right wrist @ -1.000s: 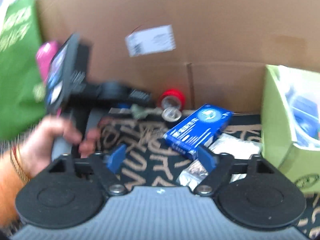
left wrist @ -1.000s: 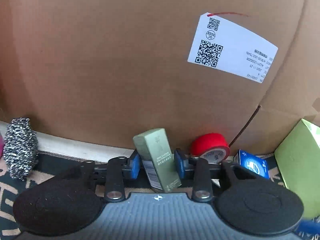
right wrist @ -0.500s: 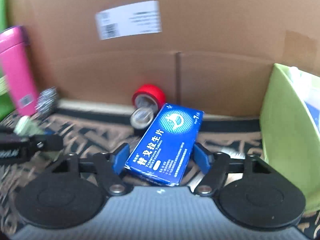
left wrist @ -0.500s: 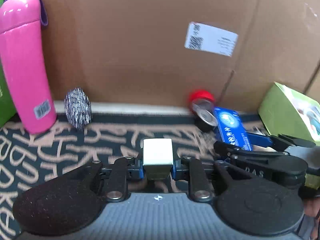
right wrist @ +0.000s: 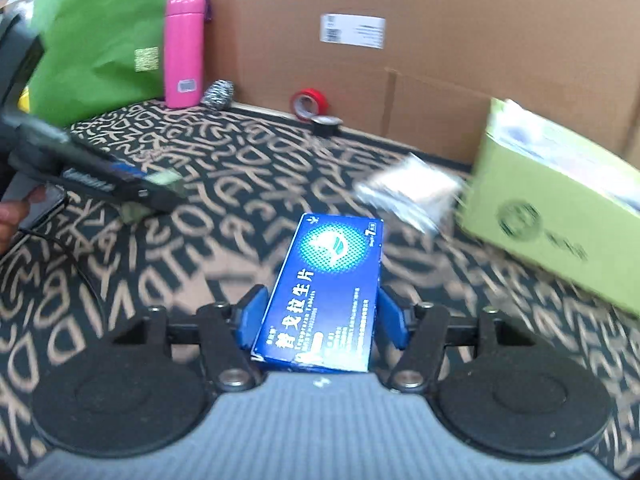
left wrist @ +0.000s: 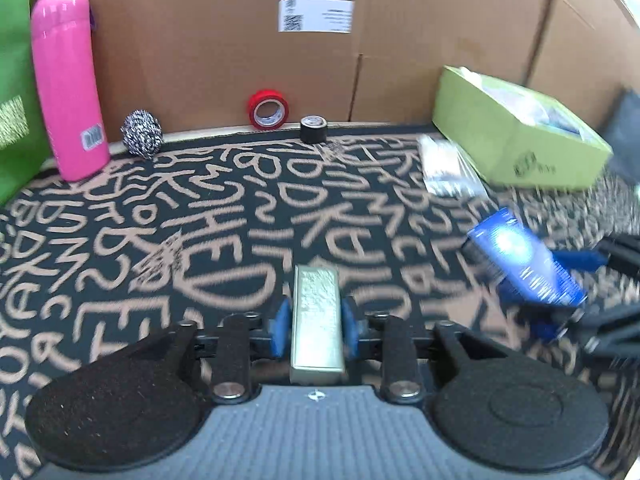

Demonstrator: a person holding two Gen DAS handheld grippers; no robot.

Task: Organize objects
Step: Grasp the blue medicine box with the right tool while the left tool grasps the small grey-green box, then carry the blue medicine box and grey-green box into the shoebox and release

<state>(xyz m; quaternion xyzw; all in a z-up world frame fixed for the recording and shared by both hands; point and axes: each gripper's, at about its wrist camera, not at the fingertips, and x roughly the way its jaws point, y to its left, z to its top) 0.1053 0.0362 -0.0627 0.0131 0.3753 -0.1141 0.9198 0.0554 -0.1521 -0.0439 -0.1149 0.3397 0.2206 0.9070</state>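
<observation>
A small olive-green carton (left wrist: 317, 308) sits between the blue pads of my left gripper (left wrist: 316, 320). The jaws are opening, though both pads still touch its sides above the patterned mat (left wrist: 224, 216). A blue medicine box (right wrist: 328, 276) with white print is clamped lengthwise in my right gripper (right wrist: 322, 312), off the mat. In the left wrist view that blue box (left wrist: 524, 260) appears blurred at the right. In the right wrist view the left gripper (right wrist: 160, 184) is a dark blur at the left, with a hand behind it.
Along the cardboard wall (left wrist: 240, 40) stand a pink bottle (left wrist: 66, 80), a steel scourer (left wrist: 142, 140), a red tape roll (left wrist: 269, 109) and a black tape roll (left wrist: 314, 129). A light green box (left wrist: 516, 136) and a clear packet (left wrist: 448, 168) lie right. A green bag (right wrist: 100, 32) stands left.
Both grippers drew back from the cardboard wall. The left carried the olive carton with it. The right closed on the blue box and brought it back over the mat.
</observation>
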